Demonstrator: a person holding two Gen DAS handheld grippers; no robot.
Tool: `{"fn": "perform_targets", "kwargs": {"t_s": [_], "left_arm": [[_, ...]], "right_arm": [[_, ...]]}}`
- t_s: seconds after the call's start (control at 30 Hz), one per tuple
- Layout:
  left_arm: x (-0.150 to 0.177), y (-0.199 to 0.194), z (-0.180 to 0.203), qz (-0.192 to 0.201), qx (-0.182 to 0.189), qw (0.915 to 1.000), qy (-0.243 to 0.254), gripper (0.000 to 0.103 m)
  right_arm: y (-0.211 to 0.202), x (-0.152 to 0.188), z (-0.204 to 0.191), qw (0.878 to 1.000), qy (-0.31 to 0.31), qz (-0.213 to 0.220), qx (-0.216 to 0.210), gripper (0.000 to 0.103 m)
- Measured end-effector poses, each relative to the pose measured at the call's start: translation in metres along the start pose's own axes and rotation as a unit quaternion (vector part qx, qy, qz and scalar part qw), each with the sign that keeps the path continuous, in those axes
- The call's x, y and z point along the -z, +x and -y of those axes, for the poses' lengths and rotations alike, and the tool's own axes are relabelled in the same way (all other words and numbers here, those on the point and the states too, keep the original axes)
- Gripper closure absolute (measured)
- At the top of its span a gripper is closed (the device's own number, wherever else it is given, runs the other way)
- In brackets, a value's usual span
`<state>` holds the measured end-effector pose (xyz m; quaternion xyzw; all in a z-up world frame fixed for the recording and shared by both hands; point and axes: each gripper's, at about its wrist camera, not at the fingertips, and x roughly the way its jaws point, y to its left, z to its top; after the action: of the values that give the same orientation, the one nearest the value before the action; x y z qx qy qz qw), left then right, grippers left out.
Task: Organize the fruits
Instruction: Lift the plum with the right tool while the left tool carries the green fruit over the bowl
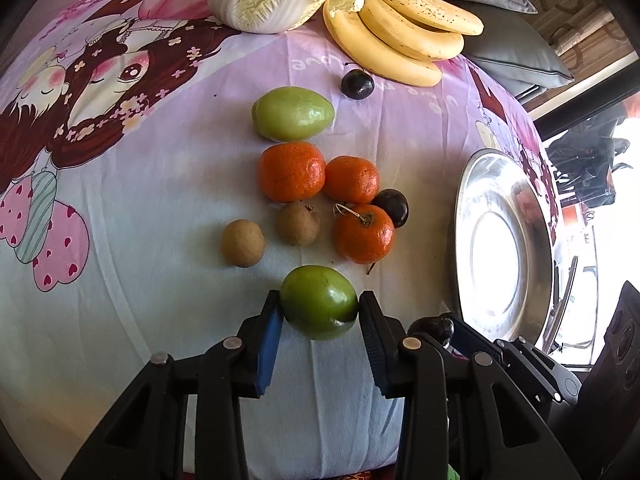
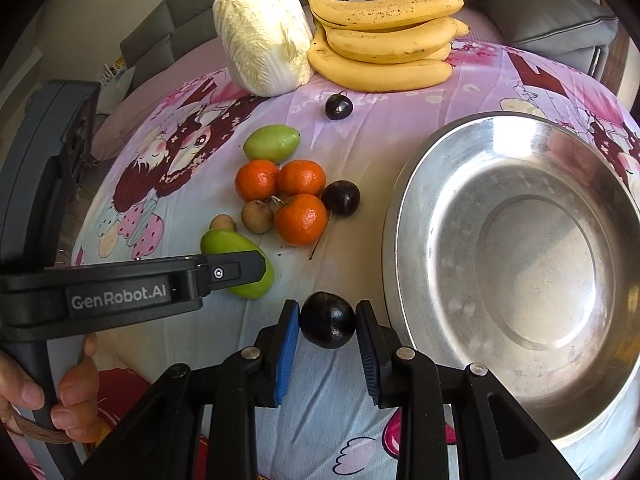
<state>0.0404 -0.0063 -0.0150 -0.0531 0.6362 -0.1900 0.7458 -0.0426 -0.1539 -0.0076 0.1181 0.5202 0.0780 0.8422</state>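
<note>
Two grips set: left gripper (image 1: 319,308) clamps green fruit (image 1: 319,307); right gripper (image 2: 327,320) clamps dark plum (image 2: 327,319). Step: pickup. Next: carry right, release into steel bowl (image 2: 416,184).

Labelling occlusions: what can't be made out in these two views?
- Right wrist view: green oval fruit, middle hidden by left hand-held gripper.
- Left wrist view: dark round plum, mostly behind right hand-held gripper.
- Left wrist view: round steel basin, centre glare-washed.
</note>
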Motion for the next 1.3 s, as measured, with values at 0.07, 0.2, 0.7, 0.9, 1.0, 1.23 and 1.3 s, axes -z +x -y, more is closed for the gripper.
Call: {"fn": "perform_targets", "kwargs": {"t_s": [0.07,0.2,0.7,0.9,1.0,1.23,1.3], "left_arm": [[0.001,-0.002,0.002,0.0,0.0,1.0,0.002,0.063],[-0.001,-0.009,0.006,0.005,0.0,1.0,0.006,0.063],[-0.015,-0.037,0.055,0.03,0.001,0.9977,0.061,0.063],[-0.028,-0.039,0.095,0.04,0.007,0.9936,0.105,0.063],[-0.034,-0.036,0.112,0.04,0.014,0.9916,0.122,0.063],[-0.043,-0.021,0.148,0.036,0.018,0.9868,0.157,0.063],[-0.045,-0.015,0.156,0.035,0.02,0.9854,0.165,0.063]], "right_arm": [[-0.003,0.001,0.0,1.0,0.0,0.002,-0.001,0.072],[-0.01,0.002,0.0,1.0,0.001,0.009,-0.003,0.072],[-0.042,-0.007,0.025,0.999,0.026,0.047,0.004,0.072],[-0.053,-0.012,0.055,0.997,0.053,0.057,0.028,0.072],[-0.058,-0.013,0.074,0.995,0.069,0.061,0.042,0.072],[-0.067,-0.015,0.112,0.99,0.102,0.066,0.073,0.072],[-0.066,-0.015,0.122,0.988,0.11,0.065,0.081,0.072]]}}
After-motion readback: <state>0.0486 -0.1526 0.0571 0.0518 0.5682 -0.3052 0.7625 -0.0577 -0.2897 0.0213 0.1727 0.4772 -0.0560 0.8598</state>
